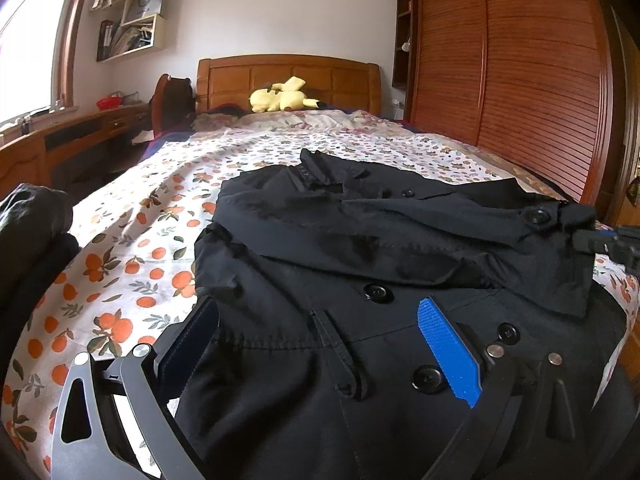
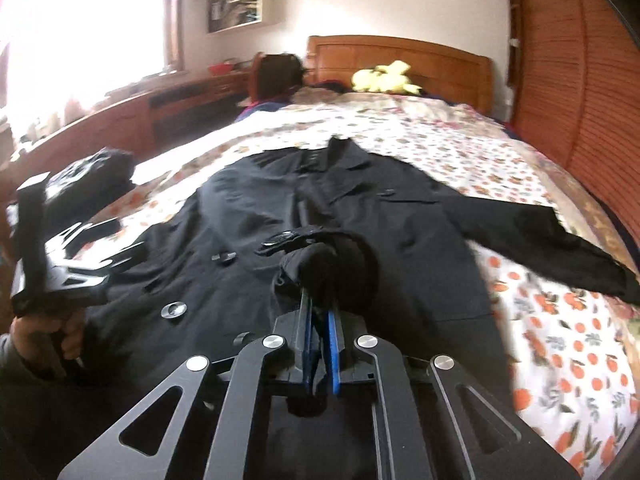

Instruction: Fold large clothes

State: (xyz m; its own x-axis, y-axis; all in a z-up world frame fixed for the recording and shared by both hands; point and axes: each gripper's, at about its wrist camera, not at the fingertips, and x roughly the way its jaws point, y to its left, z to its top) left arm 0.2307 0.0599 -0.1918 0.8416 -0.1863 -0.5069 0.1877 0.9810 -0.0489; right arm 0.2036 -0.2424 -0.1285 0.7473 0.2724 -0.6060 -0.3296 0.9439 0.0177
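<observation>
A large black double-breasted coat (image 1: pixel 360 264) lies front up on the bed, collar toward the headboard; it also shows in the right wrist view (image 2: pixel 280 208). One sleeve is folded across the chest, and its buttoned cuff (image 2: pixel 316 264) is pinched in my right gripper (image 2: pixel 320 320), which is shut on it. The other sleeve (image 2: pixel 552 240) stretches out to the right. My left gripper (image 1: pixel 320 320) is open and empty, its blue-padded fingers (image 1: pixel 448 348) resting over the coat's front near the buttons. The right gripper's tip shows at the left wrist view's right edge (image 1: pixel 600 240).
The bed has a white sheet with orange fruit print (image 1: pixel 120 248). A yellow plush toy (image 1: pixel 280 98) lies by the wooden headboard. Dark clothes are piled at the left edge (image 1: pixel 32 248). A slatted wooden wardrobe (image 1: pixel 520 80) stands right; a desk (image 1: pixel 80 132) stands left.
</observation>
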